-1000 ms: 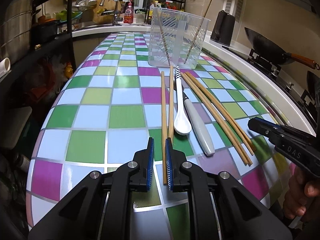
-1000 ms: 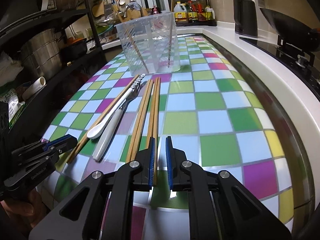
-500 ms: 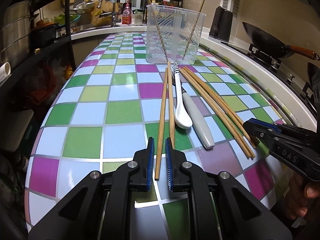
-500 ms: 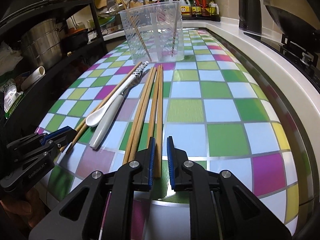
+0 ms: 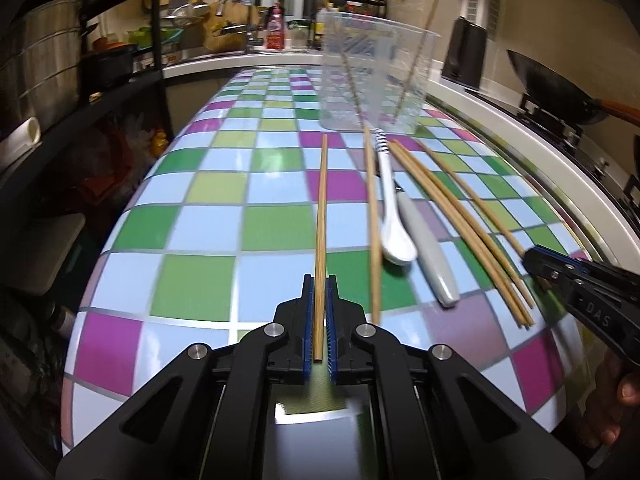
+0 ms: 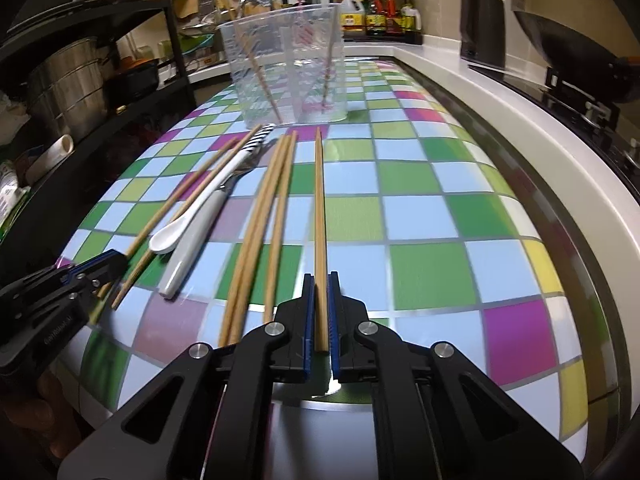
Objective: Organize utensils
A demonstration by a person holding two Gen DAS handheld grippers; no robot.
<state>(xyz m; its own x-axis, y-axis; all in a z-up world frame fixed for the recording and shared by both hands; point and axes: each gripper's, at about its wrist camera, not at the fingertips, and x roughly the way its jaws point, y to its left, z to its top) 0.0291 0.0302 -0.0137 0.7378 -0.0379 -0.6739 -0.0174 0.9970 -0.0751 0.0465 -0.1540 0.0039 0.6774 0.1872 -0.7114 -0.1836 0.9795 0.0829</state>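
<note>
Currently we keep each hand-held gripper, left (image 5: 319, 312) and right (image 6: 320, 312), clamped on one chopstick (image 5: 321, 220) near its butt, tips aimed ahead at the clear container (image 5: 374, 80) for insertion.

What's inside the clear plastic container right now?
Two wooden chopsticks lean inside the clear plastic container, one toward its left wall, one toward the right, tops above the rim. Through the ribbed, glary walls I see nothing else on the bottom, though small items could be hidden.

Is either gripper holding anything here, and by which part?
Each holds one wooden chopstick by its near end: the left gripper holds the left chopstick, the right gripper holds the right chopstick.
</note>
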